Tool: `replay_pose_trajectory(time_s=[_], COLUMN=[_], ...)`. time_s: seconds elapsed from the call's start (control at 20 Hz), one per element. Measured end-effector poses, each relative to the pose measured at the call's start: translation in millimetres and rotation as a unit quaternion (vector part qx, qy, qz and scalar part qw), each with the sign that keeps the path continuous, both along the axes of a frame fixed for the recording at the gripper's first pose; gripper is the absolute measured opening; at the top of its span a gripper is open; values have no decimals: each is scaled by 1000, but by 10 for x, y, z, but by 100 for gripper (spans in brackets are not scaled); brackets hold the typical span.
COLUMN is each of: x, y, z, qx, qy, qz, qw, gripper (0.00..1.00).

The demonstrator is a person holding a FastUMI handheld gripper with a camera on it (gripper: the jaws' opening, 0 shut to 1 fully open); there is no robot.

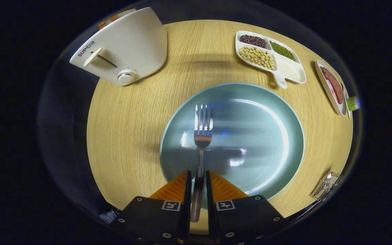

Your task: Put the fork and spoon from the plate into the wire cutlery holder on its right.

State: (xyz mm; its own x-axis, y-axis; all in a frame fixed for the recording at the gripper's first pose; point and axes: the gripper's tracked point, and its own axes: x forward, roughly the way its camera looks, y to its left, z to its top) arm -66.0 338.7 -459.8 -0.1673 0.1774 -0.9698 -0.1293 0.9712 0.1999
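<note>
1. The tongs (198, 180) are nearly closed, both fingers pressing the fork (201, 143) by its handle.
2. The fork's prongs reach ahead over the plate (267, 136) on the worktop (128, 136).
3. The wire cutlery holder (327, 186) stands off to the right.
4. A toaster (124, 47) and a bean tray (271, 56) lie beyond.

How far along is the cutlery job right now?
Possibly half done: no spoon lies on the plate, and something metallic stands in the wire holder, too small to identify. In hand: the fork, its handle between the gripper's fingers, which look closed on it, tines still over the plate. Left: carry the fork right to the holder and drop it in.
</note>
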Motion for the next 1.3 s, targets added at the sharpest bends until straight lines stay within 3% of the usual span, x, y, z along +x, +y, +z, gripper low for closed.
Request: replay_pose_trajectory(time_s=[0.05,0.2,0.6,1.3], x=[0,96,395,-151], y=[-3,-31,-458,-2633], z=[-5,19,569,1417], qx=[-5,5,55,-19], qy=[4,-20,-103,-154], qz=[-9,-18,-62,-141], qw=[1000,1000,991,978], gripper=[15,6,3,3])
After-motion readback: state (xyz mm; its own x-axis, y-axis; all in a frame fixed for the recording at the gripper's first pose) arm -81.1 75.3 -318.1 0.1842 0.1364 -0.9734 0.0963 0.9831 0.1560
